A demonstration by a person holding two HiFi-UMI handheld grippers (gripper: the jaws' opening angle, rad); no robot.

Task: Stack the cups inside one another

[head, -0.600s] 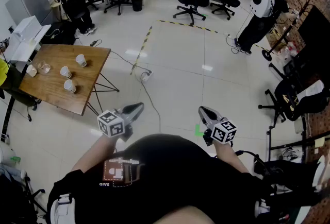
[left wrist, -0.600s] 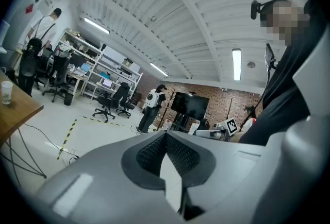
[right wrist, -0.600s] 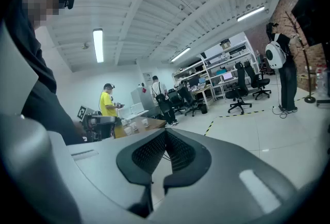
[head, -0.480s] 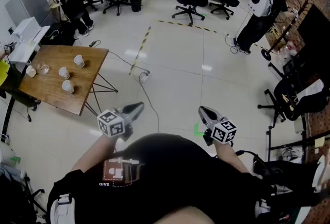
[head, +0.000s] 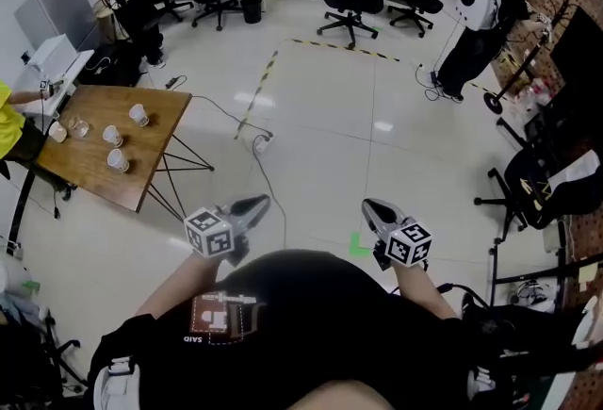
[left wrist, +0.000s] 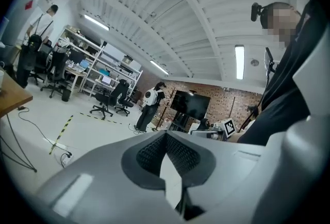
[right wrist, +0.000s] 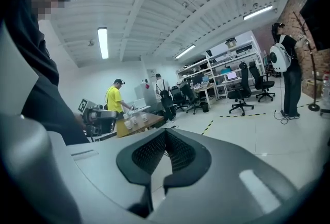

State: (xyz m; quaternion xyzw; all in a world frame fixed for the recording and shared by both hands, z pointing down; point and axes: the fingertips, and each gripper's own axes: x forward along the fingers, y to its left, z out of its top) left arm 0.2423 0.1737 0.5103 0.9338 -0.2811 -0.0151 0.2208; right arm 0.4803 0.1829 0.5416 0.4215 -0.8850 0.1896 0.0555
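cups [head: 113,136] sit on the wooden desk [head: 141,174] at the far left of the head view, about five of them. they are spread out singly and none looks nested, so stacking is judged not started. too small to tell whether every one stands upright.

the person stands on the open floor [head: 311,125], well apart from the desk, with both tools held at waist height and pointing out over the floor, not at the cups. left gripper [head: 252,206]: fingers [left wrist: 150,153] closed tip to tip, nothing between them. right gripper [head: 374,209]: fingers [right wrist: 149,151] closed as well, empty.

key relation: the cups lie ahead and off to the person's left. the left gripper is on the near side and the right gripper is further away across the body. the right gripper view catches the desk and cups small at its left, behind the left tool. the left gripper view shows only a corner of the desk at its left edge.

judgement: the next move needs a walk or turn toward the desk before any reach. both sets of fingers must open before taking a cup. the left hand likely gets there first.

a person in yellow [head: 9,127] stands right at the desk's far end, near the cups, which could crowd the approach.
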